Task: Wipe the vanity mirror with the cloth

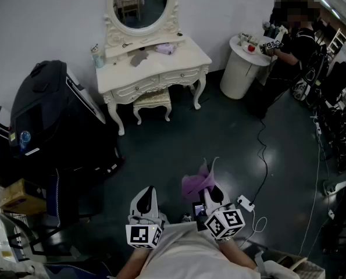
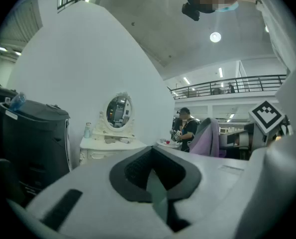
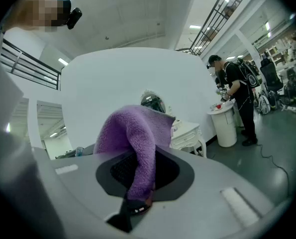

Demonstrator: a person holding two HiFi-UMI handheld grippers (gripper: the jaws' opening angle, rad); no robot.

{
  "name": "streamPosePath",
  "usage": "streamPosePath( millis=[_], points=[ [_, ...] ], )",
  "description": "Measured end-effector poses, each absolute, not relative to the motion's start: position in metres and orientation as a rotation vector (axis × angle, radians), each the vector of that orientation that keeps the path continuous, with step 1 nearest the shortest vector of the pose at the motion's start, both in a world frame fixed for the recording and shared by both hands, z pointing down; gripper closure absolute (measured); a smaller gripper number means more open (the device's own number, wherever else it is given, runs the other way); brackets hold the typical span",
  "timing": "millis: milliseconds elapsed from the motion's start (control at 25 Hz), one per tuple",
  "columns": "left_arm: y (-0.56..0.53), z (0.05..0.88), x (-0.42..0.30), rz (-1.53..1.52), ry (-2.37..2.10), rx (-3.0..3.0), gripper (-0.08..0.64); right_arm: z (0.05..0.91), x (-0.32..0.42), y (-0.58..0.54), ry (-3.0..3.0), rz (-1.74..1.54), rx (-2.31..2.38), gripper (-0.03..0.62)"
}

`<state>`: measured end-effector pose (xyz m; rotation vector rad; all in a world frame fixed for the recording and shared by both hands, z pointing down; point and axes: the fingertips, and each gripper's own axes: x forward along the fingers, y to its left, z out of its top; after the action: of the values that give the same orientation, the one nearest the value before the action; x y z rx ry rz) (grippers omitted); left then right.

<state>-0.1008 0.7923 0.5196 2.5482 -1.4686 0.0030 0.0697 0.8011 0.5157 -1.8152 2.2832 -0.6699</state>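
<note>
Dark floor (image 1: 219, 138); one mirror (image 1: 141, 4), one cloth (image 1: 197, 182) in tight right gripper (image 1: 213, 190); left gripper (image 1: 148, 190) closed, empty.

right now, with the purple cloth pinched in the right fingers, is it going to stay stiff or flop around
Likely floppy: the purple cloth droops over the fingers of the right gripper rather than holding a shape. Probably light, since a pinch at one edge carries it. Its fuzzy pile suggests it won't slip out easily.
</note>
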Motion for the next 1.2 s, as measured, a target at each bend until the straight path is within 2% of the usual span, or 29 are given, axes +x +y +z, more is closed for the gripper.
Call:
streamPosePath(
  millis=[200, 1200],
  points=[
    [0.834, 0.528, -0.043, 0.013, -1.418, 2.577, 0.558, 0.517, 0.122, 0.833, 2.29, -0.615, -1.85, 0.534],
    [0.845, 0.521, -0.053, -0.018, -1.683, 2.434, 0.558, 0.519, 0.134, 0.83, 2.451, -0.553, -1.738, 0.534]
  ],
)
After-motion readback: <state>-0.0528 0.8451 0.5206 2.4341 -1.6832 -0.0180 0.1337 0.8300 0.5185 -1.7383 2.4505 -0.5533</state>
